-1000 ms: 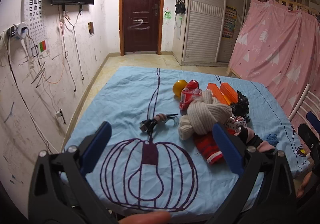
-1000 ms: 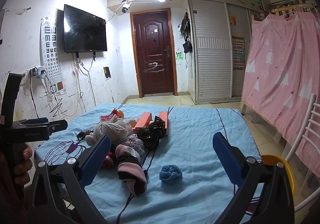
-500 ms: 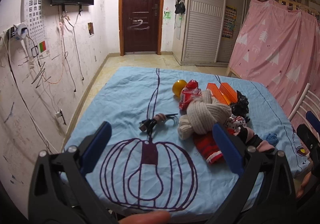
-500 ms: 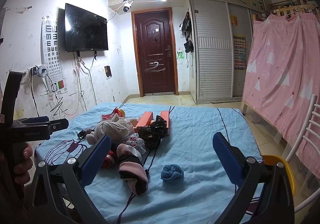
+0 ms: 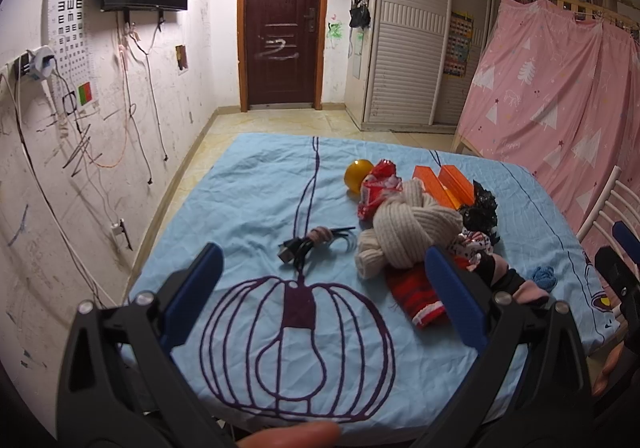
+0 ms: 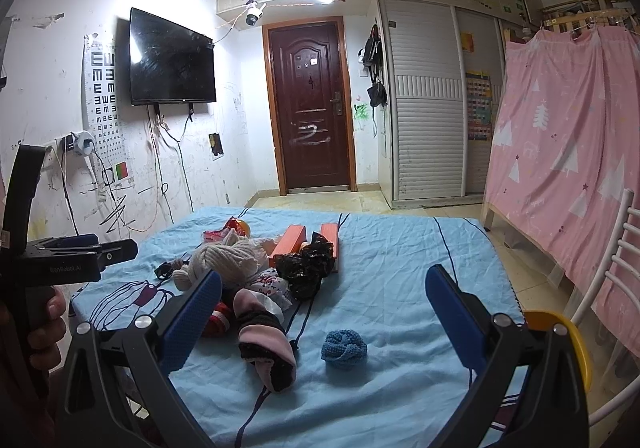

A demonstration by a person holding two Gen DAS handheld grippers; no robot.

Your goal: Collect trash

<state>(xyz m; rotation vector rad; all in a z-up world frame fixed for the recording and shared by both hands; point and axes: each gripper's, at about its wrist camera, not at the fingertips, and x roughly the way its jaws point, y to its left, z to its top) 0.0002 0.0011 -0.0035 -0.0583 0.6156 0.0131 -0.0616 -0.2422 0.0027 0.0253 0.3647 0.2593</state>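
Both tongs are spread wide with nothing between their blue pads, held back at the near edge of the bed.

Left wrist view: the left gripper point(image 5: 320, 288) hangs over the light-bulb drawing on the blue sheet point(image 5: 248, 184), jaws well apart. Ahead and to its right lies the clutter. A black cable point(image 5: 308, 246) lies alone, near the middle. Beyond it a cream knit bundle point(image 5: 408, 224) sits against a red wrapper point(image 5: 378, 188), with a yellow ball point(image 5: 356, 174) just behind. Two orange boxes point(image 5: 444, 186) lie further right, a crumpled black bag point(image 5: 482, 210) touching them. A red knit piece point(image 5: 416, 290) lies nearest, partly hidden by the right finger. The other gripper shows at the right edge.

Right wrist view: the right gripper point(image 6: 324, 312) is likewise agape over the sheet. A pink and black sock point(image 6: 266, 340) lies just beyond its left finger and a small blue knit ball point(image 6: 344, 348) sits between the fingers, further off. The black bag point(image 6: 306, 268) and orange boxes point(image 6: 316, 244) lie behind. A yellow rim point(image 6: 576, 344) peeps out at the lower right; what it belongs to I cannot tell.

By my judgement, nothing has been collected yet. The likely trash, the wrapper and the black bag, lies in the pile mid-bed, untouched. Everything is left: choosing a piece, reaching, gripping, and carrying it off.
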